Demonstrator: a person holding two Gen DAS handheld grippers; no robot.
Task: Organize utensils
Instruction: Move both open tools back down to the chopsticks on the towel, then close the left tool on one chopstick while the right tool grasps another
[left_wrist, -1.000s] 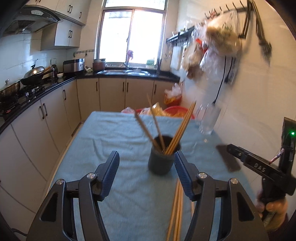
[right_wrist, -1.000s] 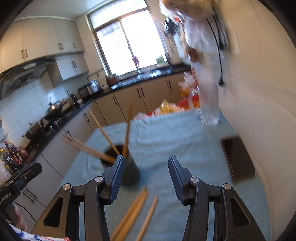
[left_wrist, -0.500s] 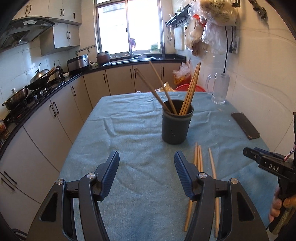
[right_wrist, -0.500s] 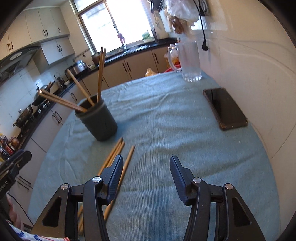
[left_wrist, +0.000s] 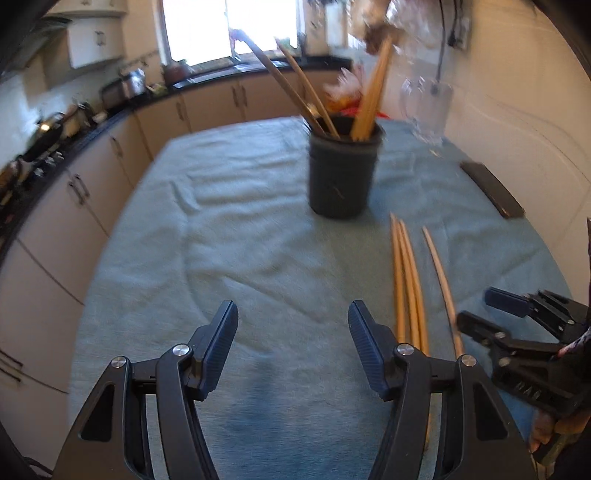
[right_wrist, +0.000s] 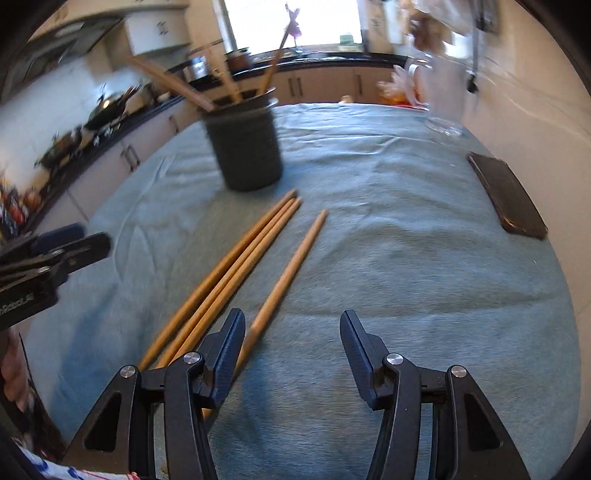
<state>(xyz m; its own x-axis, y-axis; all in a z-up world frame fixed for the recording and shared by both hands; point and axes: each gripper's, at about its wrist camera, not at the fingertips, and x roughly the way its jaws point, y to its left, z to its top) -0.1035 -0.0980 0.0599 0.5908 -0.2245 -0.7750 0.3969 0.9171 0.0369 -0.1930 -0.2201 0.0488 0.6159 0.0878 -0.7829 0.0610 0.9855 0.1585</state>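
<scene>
Chopsticks (right_wrist: 236, 266) lie loose on the teal-clothed tabletop (right_wrist: 406, 258) beside the dark holder (right_wrist: 247, 147); both hand-held grippers, left (left_wrist: 291, 350) and right (right_wrist: 291, 350), have dropped from cupboard height, spread and empty, likely ready to pick one up

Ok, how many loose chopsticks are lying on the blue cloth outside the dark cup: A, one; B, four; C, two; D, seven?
B: the right wrist view shows three chopsticks bunched together and a single chopstick lying apart beside them, all on the blue cloth in front of the dark cup.
</scene>
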